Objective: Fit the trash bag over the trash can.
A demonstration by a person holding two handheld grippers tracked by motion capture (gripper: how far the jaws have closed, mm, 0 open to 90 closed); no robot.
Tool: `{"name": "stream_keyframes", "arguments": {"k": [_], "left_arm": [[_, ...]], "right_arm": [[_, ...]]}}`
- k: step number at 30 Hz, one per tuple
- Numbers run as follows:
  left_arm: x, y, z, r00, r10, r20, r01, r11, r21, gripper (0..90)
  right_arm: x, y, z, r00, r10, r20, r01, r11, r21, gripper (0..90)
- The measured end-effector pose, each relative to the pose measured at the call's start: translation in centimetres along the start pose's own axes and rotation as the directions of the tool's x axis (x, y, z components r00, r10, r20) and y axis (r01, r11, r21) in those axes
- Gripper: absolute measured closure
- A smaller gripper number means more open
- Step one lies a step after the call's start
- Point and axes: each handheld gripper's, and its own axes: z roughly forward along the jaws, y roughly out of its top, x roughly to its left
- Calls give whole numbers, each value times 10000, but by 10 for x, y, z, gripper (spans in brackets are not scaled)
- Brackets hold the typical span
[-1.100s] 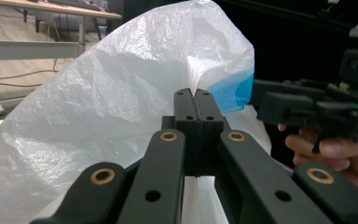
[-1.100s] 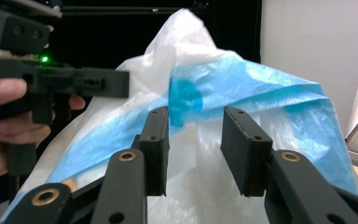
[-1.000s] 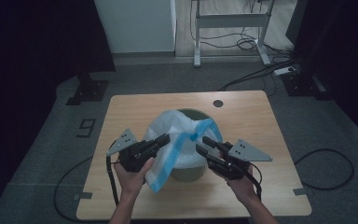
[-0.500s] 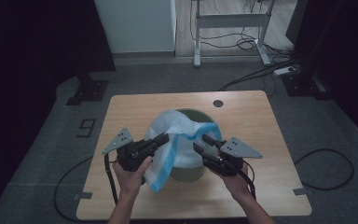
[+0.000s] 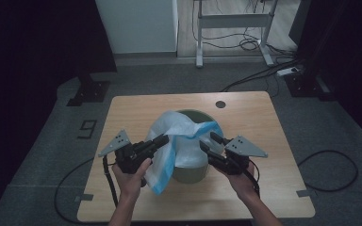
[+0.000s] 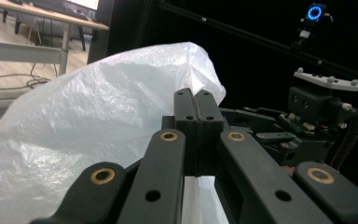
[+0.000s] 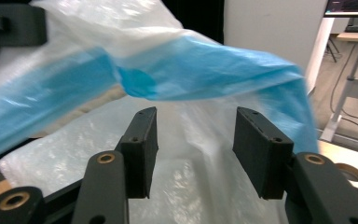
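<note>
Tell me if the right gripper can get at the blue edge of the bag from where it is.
Probably yes. The right gripper has just been opening, nothing between its jaws, and the bag's blue edge hangs right ahead, unobstructed. The left gripper grips the bag elsewhere.

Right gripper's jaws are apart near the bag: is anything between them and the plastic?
Nothing visible is. The right gripper has just been opening, and past its parted jaws lies only the white bag with its blue band above. The left gripper is shut on the bag, draped over the green bin.
</note>
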Motion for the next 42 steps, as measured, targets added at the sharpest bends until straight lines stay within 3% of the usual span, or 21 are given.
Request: {"name": "stream_keyframes", "arguments": {"k": [7,12,16,21,26,29,34,38,42], "left_arm": [[5,2,-13,9994,-326,72,329,9984,-454,899],[9,0,-16,9985,-526,154,533,9973,-511,899],[11,-1,-20,9982,-579,134,586,9967,-567,899],[14,-2,-25,9981,-612,-33,609,9959,-667,899],[23,0,-31,9957,-907,-176,887,9917,-930,899],[29,0,-32,9944,-1028,-231,1003,9908,-904,898],[32,2,-29,9929,-1187,-71,1177,9891,-882,898],[31,2,-24,9912,-1323,80,1325,9874,-870,898],[30,1,-21,9912,-1316,160,1324,9881,-777,899]], "right_arm": [[-5,-5,3,9991,-402,157,393,9977,554,543],[-3,-7,8,9966,-826,-56,828,9913,1023,767],[-3,-5,12,9935,-1138,-61,1137,9864,1185,876],[-12,3,16,9896,-1428,192,1402,9852,987,883],[-24,8,8,9894,-1396,-393,1402,9900,128,886],[-30,5,-1,9842,-1630,-699,1615,9865,-263,886],[-36,2,-9,9752,-1919,-1101,1887,9813,-386,886],[-39,3,-10,9765,-1856,-1092,1832,9826,-318,883],[-37,4,-11,9812,-1625,-1043,1598,9866,-344,734]]}}
